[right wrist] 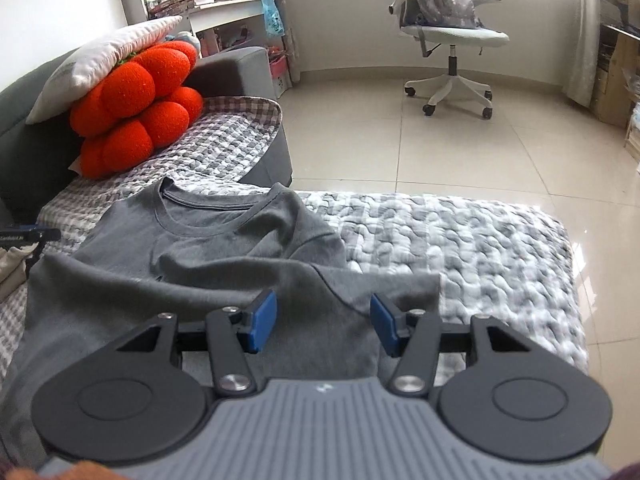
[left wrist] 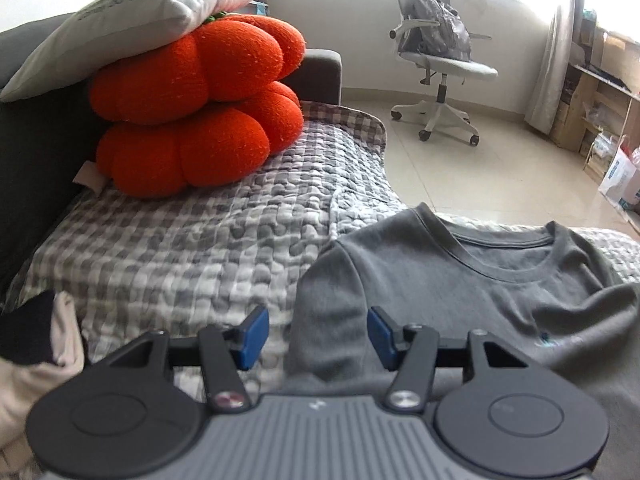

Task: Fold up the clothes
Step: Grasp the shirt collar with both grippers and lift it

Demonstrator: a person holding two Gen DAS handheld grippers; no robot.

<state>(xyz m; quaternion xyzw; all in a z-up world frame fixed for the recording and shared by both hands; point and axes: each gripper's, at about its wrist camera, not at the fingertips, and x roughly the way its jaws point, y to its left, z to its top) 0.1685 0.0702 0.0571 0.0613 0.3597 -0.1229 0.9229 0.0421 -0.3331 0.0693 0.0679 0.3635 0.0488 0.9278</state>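
Barely begun: grey T-shirt (right wrist: 224, 240) spread face-up on the checked sofa cover (right wrist: 460, 240), one sleeve flopped inward, left hand-held gripper (left wrist: 316, 334) and right hand-held gripper (right wrist: 323, 322) both apart, clamping nothing.

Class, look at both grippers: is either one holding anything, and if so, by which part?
Nothing is held. The left gripper and right gripper both stand open above the grey T-shirt, pads clear of the cloth.

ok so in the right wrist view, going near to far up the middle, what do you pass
right gripper with blue pads, jaws apart → grey crew-neck t-shirt → grey-and-white checked quilted cover → pale glossy tiled floor → white swivel office chair
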